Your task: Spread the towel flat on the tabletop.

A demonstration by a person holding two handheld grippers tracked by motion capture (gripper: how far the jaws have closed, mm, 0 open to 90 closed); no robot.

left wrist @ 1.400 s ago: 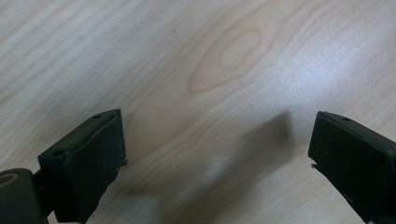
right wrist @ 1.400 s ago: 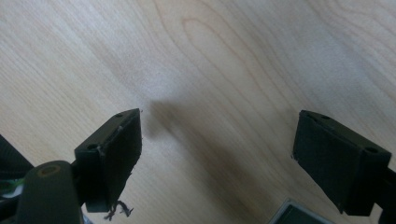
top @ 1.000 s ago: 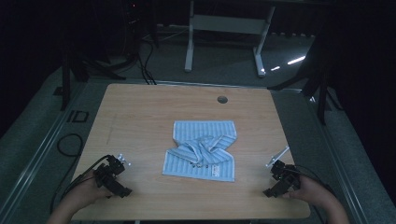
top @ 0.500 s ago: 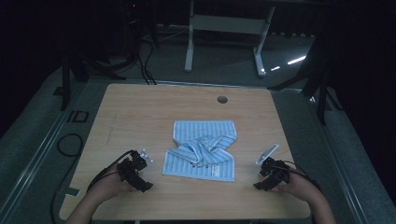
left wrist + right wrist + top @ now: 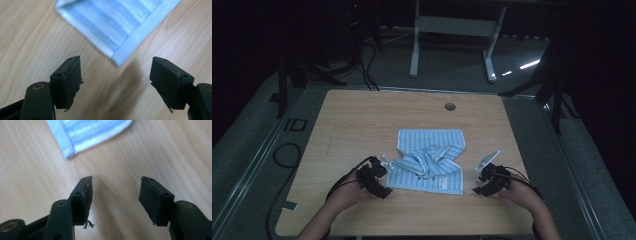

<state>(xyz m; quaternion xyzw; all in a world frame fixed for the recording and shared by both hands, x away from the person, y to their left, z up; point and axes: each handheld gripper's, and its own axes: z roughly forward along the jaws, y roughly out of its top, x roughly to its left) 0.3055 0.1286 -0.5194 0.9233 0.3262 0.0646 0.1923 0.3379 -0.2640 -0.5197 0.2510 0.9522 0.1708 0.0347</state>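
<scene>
A light-blue striped towel (image 5: 431, 159) lies crumpled on the wooden table (image 5: 362, 115), its upper part bunched over the flat lower part. My left gripper (image 5: 381, 176) sits just off the towel's near left corner, jaws open. In the left gripper view that corner (image 5: 119, 60) lies a short way beyond the gap of my left gripper (image 5: 116, 75), untouched. My right gripper (image 5: 479, 181) hovers open right of the towel's near right corner. The right gripper view has that corner (image 5: 68, 153) ahead and left of my right gripper (image 5: 115, 192).
A round grommet hole (image 5: 450, 106) sits near the table's far edge. Bare wood surrounds the towel on all sides. Beyond the table stand a white frame (image 5: 452, 30) and dark stands with cables on the floor.
Both hands have moved inward from the table's near corners toward the towel's near corners. The towel has not moved.
</scene>
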